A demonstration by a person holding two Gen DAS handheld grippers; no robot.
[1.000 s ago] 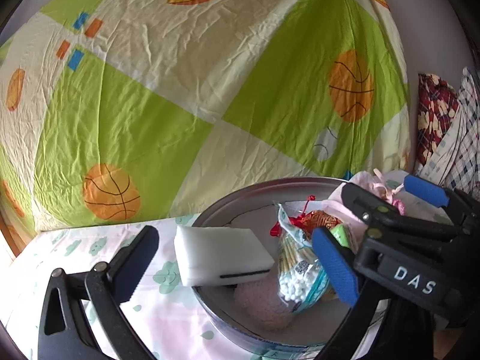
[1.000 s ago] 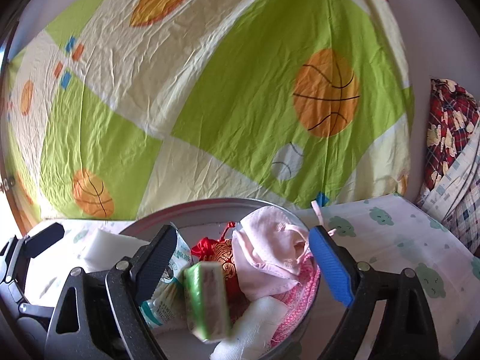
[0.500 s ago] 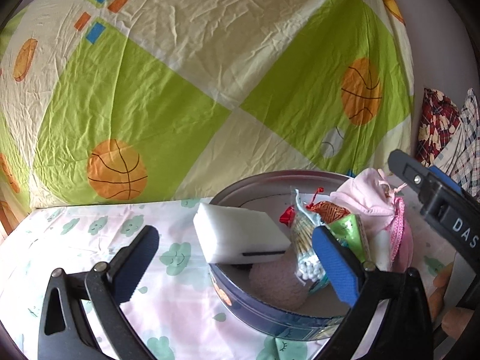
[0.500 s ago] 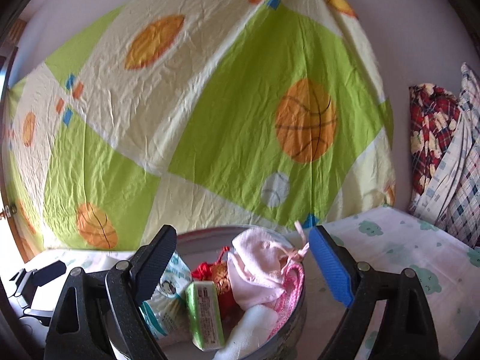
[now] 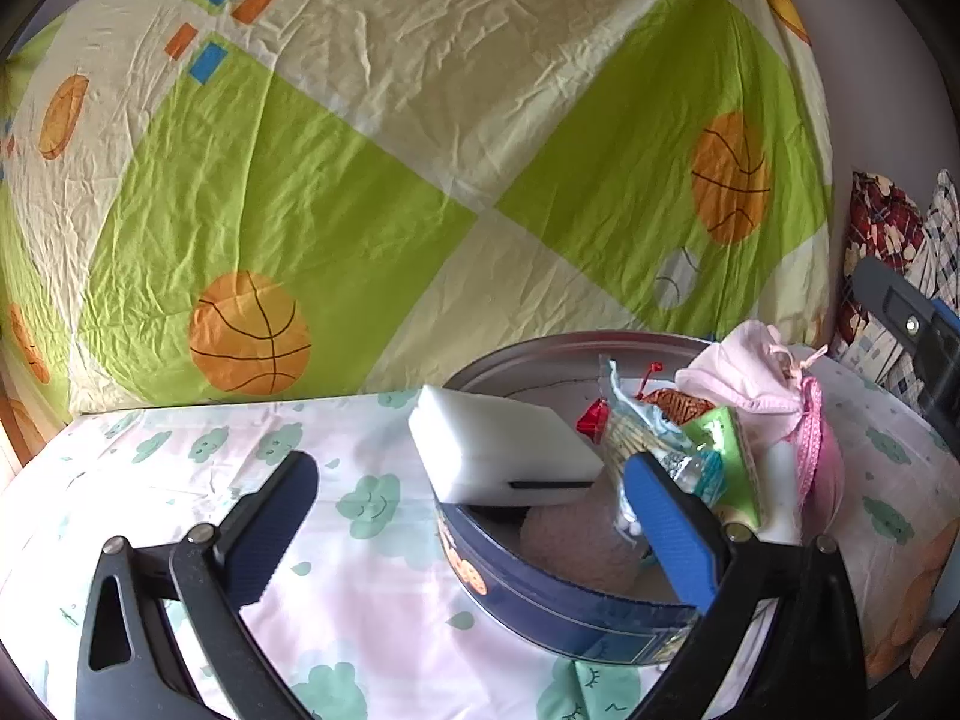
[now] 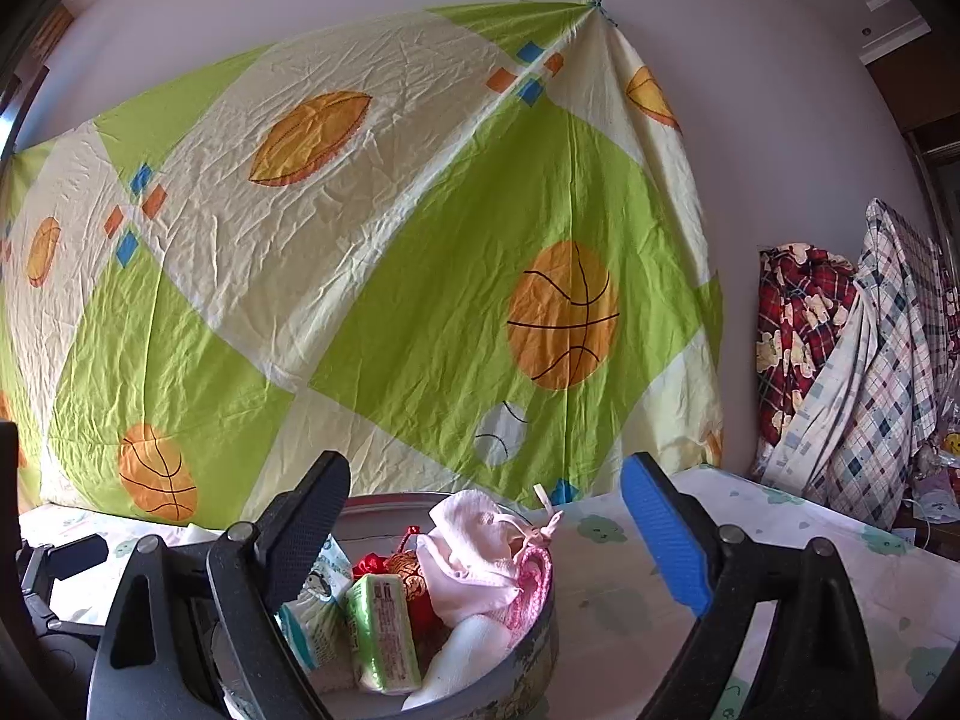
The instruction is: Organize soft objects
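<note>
While both grippers hover empty, soft things fill the round tin (image 5: pixel 540 603).
Left gripper (image 5: pixel 474 531) and right gripper (image 6: pixel 486 531) fingers spread wide.

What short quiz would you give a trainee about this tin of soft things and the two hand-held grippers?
1. True or false: the white sponge lies flat on the tin's floor.
2. Which item sits highest in the round tin? A) pink cloth B) green packet C) cotton swab bag
3. Fill in: the left hand-held gripper and the right hand-held gripper are both ____ and hold nothing.

Key: 1 false, it leans tilted on the rim; 2 A; 3 open.
</note>
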